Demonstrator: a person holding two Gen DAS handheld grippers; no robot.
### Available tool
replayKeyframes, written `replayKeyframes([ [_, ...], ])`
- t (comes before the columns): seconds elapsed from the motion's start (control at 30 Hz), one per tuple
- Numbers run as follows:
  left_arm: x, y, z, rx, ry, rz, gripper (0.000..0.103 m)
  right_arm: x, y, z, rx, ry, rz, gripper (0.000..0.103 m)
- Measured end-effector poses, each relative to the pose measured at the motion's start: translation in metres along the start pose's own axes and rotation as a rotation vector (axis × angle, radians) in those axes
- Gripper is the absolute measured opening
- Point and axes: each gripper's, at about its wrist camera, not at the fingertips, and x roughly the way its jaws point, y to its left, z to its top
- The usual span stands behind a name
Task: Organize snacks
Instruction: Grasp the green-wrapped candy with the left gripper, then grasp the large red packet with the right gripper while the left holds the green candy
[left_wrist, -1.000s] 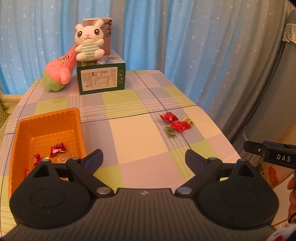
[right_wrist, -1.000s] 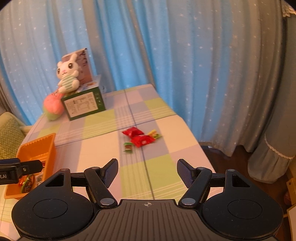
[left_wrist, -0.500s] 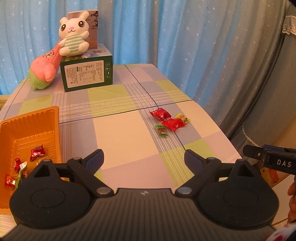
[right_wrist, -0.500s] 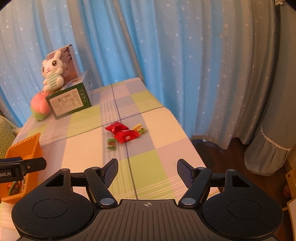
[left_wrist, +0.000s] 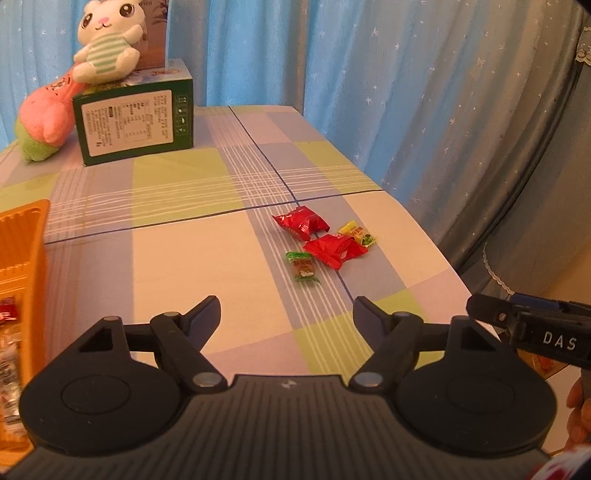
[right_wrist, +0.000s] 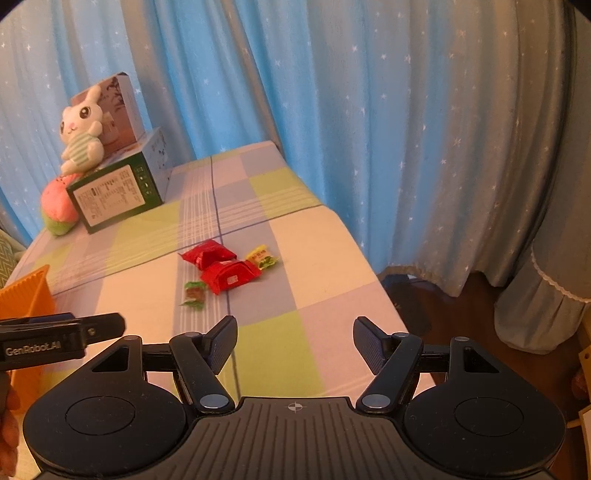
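Four loose snacks lie in a tight cluster on the checked tablecloth (left_wrist: 177, 258), toward its right edge: a red packet (left_wrist: 301, 222) farthest away, a second red packet (left_wrist: 335, 250) just at its 5 o'clock and touching it or nearly so, a small yellow candy (left_wrist: 357, 233) at the second packet's 1 o'clock, and a small green candy (left_wrist: 302, 266) at its 8 o'clock, slightly apart. The orange tray (left_wrist: 22, 258) sits at the table's left edge, well apart from the cluster at its 9 o'clock; inside it, a red wrapper (left_wrist: 7, 309) and some pale, blurred wrappers (left_wrist: 9, 369) show at the picture's margin, though the rest of its contents is cut off. The left gripper (left_wrist: 286, 314) hangs over the near table with the cluster at its 12 o'clock; its jaws are closing, still fairly wide, with nothing between them. The right gripper (right_wrist: 294, 341) is also held apart and empty, the snacks at its 11 o'clock. At the far left corner a green box (left_wrist: 135, 120) carries a plush rabbit (left_wrist: 107, 40), with a pink and green plush toy (left_wrist: 44, 118) leaning beside it. Blue starred curtains (left_wrist: 369, 74) hang behind.
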Motion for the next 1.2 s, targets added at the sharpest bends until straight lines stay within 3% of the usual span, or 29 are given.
replayKeyframes([
  [0.17, 0.038, -0.001, 0.005, -0.008, 0.013, 0.002, 0.061, 0.032, -0.007, 0.002, 0.005, 0.013, -0.001, 0.070],
  [0.3, 0.064, -0.003, 0.008, -0.007, 0.022, -0.012, 0.057, 0.052, -0.011, 0.003, 0.013, 0.023, -0.004, 0.070],
  [0.47, 0.092, -0.003, 0.015, 0.001, 0.029, -0.008, 0.040, 0.068, -0.015, 0.006, 0.014, 0.027, -0.007, 0.070],
  [0.67, 0.112, -0.004, 0.019, 0.011, 0.040, -0.031, 0.032, 0.079, -0.015, 0.010, 0.009, 0.031, -0.008, 0.070],
  [0.87, 0.121, -0.007, 0.021, 0.047, 0.050, -0.039, 0.019, 0.086, -0.015, 0.011, 0.007, 0.040, -0.009, 0.070],
  [1.2, 0.088, 0.018, 0.014, 0.030, 0.037, 0.000, 0.017, 0.100, 0.004, 0.019, 0.013, 0.038, 0.074, 0.070],
])
